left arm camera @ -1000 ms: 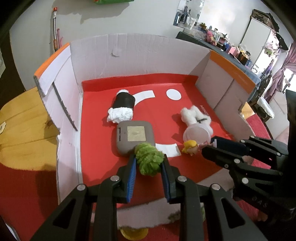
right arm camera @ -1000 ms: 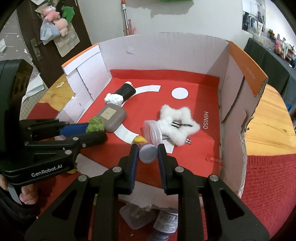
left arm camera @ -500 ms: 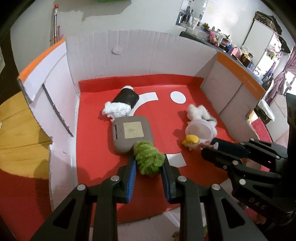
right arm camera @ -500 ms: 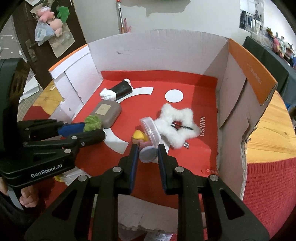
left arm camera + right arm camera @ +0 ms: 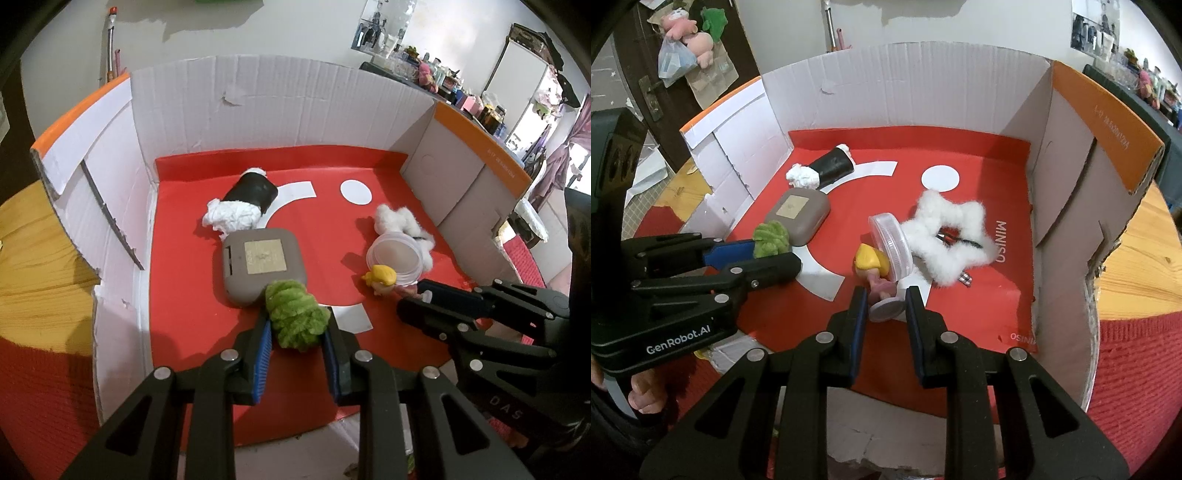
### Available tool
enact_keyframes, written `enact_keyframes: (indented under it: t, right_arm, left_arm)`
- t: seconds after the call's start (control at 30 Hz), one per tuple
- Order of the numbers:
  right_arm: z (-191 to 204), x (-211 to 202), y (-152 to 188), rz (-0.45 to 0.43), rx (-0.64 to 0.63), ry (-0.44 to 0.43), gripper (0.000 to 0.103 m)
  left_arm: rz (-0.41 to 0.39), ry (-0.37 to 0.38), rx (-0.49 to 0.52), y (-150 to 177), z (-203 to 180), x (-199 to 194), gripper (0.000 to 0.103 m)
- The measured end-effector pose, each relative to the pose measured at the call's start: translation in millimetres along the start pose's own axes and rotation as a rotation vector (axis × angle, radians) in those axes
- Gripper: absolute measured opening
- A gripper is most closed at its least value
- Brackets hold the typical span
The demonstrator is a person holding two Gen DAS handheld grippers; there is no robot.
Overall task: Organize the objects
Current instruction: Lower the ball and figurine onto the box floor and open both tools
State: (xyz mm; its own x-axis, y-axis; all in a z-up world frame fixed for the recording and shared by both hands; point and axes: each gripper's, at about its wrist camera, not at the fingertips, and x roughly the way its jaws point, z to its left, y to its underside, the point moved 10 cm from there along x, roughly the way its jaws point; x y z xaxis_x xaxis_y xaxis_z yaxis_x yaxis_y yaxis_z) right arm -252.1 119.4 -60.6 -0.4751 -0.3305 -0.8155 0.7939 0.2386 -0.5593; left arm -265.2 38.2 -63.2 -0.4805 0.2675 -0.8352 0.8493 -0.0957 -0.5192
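Observation:
My left gripper (image 5: 298,326) is shut on a green fluffy ball (image 5: 297,319), held low over the red floor of the cardboard box (image 5: 280,96), right against the near edge of a grey case (image 5: 264,267). My right gripper (image 5: 884,299) is shut on the round base of a small yellow-haired doll (image 5: 873,271), whose head points forward against a clear round tub (image 5: 890,247). That tub leans on a white fluffy star (image 5: 949,229). The left gripper (image 5: 768,254) and its green ball (image 5: 770,238) show at the left of the right wrist view.
A black roll with white cloth (image 5: 247,201) lies at the back left of the box floor. White box walls with orange-edged flaps (image 5: 1108,122) rise on three sides. Wooden table (image 5: 1137,258) and red mat (image 5: 1137,362) lie outside the box. A person's fingers (image 5: 646,397) hold the left gripper.
Both grippers have edged forward past the box's front flap and lower over the red floor. The doll has tipped forward, so its head and body show beyond the base. Both grips are unchanged.

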Motion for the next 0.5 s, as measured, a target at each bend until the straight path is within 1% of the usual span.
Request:
enact_keyframes:
  t: [0.2, 0.3, 0.4, 0.5]
  right_arm:
    - [-0.3, -0.2, -0.5, -0.003, 0.007, -0.008, 0.02]
    - [0.2, -0.9, -1.1, -0.007, 0.009, -0.011, 0.021]
    - [0.2, -1.6, -1.2, -0.01, 0.011, -0.016, 0.021]
    - [1.3, -2.3, -0.9, -0.01, 0.005, -0.015, 0.021]
  left_arm:
    - [-0.003, -0.007, 0.0, -0.7, -0.6, -1.2, 0.028]
    - [-0.007, -0.017, 0.002, -1.4, 0.0, -2.5, 0.034]
    - [-0.01, -0.024, 0.0, -1.7, 1.4, -3.2, 0.036]
    - [-0.015, -0.026, -0.005, -2.2, 2.7, -5.1, 0.043]
